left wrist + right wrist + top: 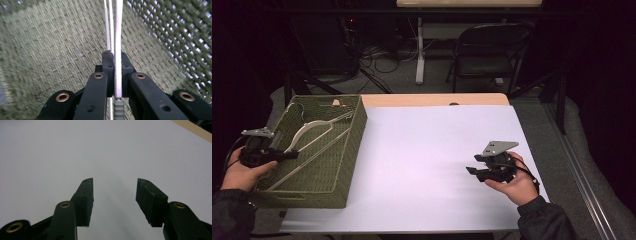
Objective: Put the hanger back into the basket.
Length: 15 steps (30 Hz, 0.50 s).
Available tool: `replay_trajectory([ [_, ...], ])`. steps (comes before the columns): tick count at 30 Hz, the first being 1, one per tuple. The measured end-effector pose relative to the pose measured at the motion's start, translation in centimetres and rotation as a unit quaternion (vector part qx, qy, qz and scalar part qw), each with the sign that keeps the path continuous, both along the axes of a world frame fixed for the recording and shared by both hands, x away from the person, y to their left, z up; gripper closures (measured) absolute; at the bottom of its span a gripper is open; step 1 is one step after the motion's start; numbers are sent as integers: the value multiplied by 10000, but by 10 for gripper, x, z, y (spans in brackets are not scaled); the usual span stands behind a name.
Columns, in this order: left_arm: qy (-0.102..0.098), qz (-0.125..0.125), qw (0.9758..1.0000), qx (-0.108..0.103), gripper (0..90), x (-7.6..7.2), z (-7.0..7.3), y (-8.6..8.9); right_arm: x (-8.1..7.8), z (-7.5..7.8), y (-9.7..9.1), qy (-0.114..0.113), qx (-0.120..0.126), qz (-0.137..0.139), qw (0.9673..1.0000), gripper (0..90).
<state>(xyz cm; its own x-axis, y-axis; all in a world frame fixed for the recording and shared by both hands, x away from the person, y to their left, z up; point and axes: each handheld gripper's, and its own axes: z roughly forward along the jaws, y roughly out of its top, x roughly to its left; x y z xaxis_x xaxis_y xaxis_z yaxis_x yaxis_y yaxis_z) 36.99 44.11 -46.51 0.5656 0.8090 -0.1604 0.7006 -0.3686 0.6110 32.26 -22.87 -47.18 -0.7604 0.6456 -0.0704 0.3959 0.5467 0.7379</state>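
In the left gripper view we see our left gripper clamped tight on a clothes hanger, its 2 black jaws pressed against a thin pale strip of it with no gap left over. The hanger looks off-white to light grey: a flat smooth strip runs up between the pads, a ribbed bar lies just beside it on the left, and a ribbed grey stub shows below the pads.

From the high view, the left gripper sits over the near-left rim of the green woven basket, held in our left hand. The hanger lies inside the basket, its curved shoulder arching toward the far-left wall and a long straight bar crossing the floor. Its long axis runs diagonally, from the basket's near-left corner up toward its far-right corner. The hook end we cannot make out.

The basket stands on the left part of the white table, overhanging its left edge.

Well apart, our right gripper rests low over the white table near its right edge, in our right hand. In the right gripper view, the right gripper has its 2 jaws spread with nothing between them.
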Motion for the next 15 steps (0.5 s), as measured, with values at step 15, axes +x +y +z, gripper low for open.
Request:
replay_trajectory([
  [15, 156, 99, 9985, 517, 826, 1, -13, -7, -1, -3, -2, 6, 17, -33, 10000, 479],
])
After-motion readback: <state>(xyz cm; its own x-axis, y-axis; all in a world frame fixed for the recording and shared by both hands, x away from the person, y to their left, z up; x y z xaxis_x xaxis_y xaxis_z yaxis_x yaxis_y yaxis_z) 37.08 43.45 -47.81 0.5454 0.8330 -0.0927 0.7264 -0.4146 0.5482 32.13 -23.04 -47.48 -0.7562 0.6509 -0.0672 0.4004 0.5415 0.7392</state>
